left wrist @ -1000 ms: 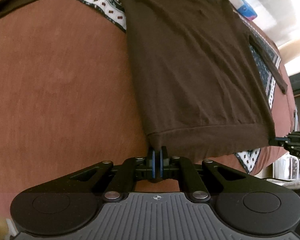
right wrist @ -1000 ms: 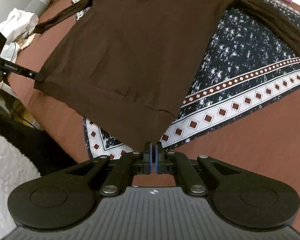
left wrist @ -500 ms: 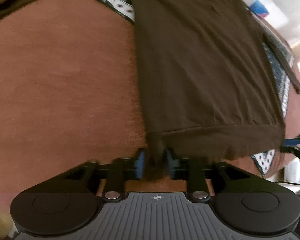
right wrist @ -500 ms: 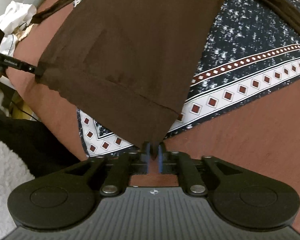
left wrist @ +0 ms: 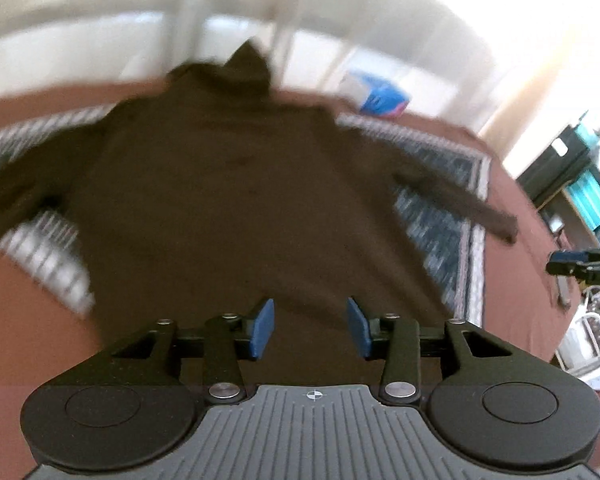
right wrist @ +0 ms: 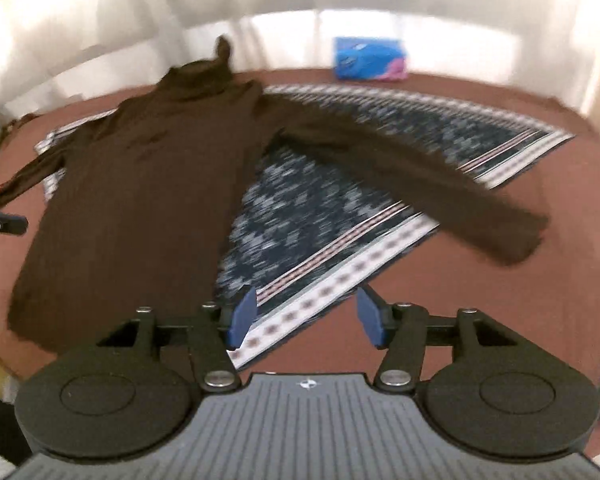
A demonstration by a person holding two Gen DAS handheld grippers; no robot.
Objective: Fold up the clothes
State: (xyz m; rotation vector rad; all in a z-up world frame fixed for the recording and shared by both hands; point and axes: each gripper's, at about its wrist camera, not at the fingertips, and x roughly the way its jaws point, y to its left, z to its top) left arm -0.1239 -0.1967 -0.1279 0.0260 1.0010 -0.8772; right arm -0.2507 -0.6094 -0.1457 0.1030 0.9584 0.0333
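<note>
Brown long-sleeve top lies flat, sleeves spread, partly over patterned cloth on rust-brown bed surface. Left gripper: jaws apart, empty, above hem. Right gripper: jaws apart, empty, above cloth edge. Blue pkg at far edge. Frames blurred.

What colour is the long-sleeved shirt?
Dark brown shirt, plain; clearest in the right wrist view.

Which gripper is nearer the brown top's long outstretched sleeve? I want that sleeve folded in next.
Right. The right gripper hangs open over the patterned cloth beside that sleeve. The left gripper, also open, sits over the brown top at its hem, farther away.
</note>
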